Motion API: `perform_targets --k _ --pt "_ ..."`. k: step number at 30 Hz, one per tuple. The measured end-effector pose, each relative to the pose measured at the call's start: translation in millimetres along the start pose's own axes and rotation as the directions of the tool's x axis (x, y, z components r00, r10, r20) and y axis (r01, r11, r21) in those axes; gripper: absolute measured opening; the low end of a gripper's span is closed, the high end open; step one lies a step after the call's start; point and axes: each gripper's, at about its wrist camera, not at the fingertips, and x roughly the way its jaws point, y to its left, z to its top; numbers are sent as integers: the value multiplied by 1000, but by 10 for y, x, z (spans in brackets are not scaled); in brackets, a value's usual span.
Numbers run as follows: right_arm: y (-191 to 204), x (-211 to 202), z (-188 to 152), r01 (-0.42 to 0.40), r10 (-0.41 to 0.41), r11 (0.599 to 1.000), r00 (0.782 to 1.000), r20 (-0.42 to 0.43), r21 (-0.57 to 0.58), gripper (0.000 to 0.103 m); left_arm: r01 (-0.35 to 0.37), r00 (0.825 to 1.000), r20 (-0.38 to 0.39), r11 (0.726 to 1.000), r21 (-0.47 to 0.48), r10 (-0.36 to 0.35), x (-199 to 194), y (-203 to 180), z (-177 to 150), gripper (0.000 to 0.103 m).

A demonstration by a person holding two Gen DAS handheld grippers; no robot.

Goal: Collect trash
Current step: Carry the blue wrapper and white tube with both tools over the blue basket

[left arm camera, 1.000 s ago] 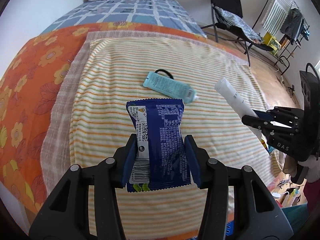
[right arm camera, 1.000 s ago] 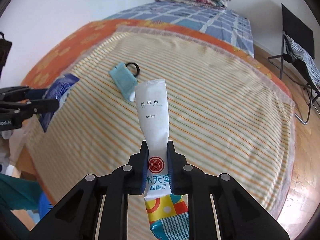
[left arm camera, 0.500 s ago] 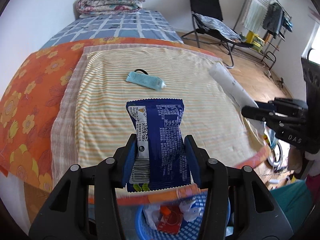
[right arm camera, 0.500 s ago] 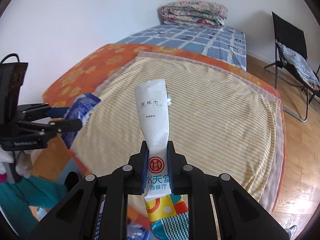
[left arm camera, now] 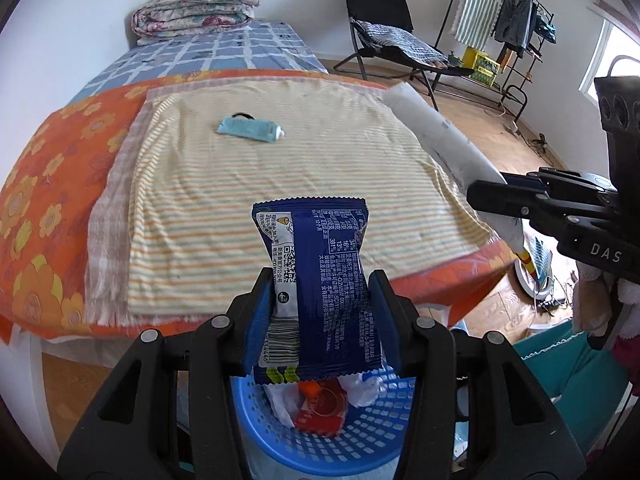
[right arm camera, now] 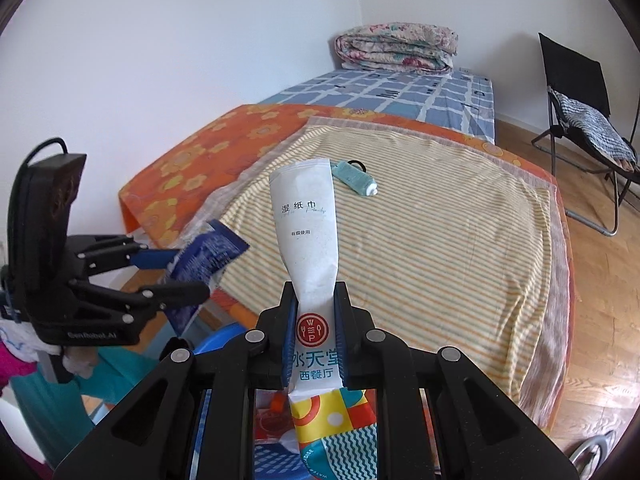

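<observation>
Left claw (left arm camera: 322,312) gripped blue snack wrapper (left arm camera: 320,288) above blue basket (left arm camera: 320,436); right claw (right arm camera: 316,332) clamped white wet-wipe packet (right arm camera: 306,220). Teal packet (left arm camera: 250,130) lay on bed (left arm camera: 280,184).

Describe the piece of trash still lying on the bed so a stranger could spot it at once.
Start at the bed, on the yellow striped sheet spread over its orange floral cover. Toward the far side lies a small light teal packet, flat, with a black loop behind it. It is the only wrapper on the sheet; the blue and white ones are held in the tongs.
</observation>
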Motion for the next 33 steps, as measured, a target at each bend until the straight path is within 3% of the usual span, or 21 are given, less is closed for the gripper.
perform_targets --k 8,20,33 --pt "146 -33 -251 -14 14 1000 1000 -8 15 15 21 999 -43 1000 -10 -21 49 -84 -292 48" --pt "360 126 -597 -41 42 999 995 -89 14 15 19 988 -155 999 -36 -24 270 -25 -697 48" --pt "502 278 -756 -74 72 997 987 -147 -7 15 17 976 -214 999 -51 -28 362 14 -876 49"
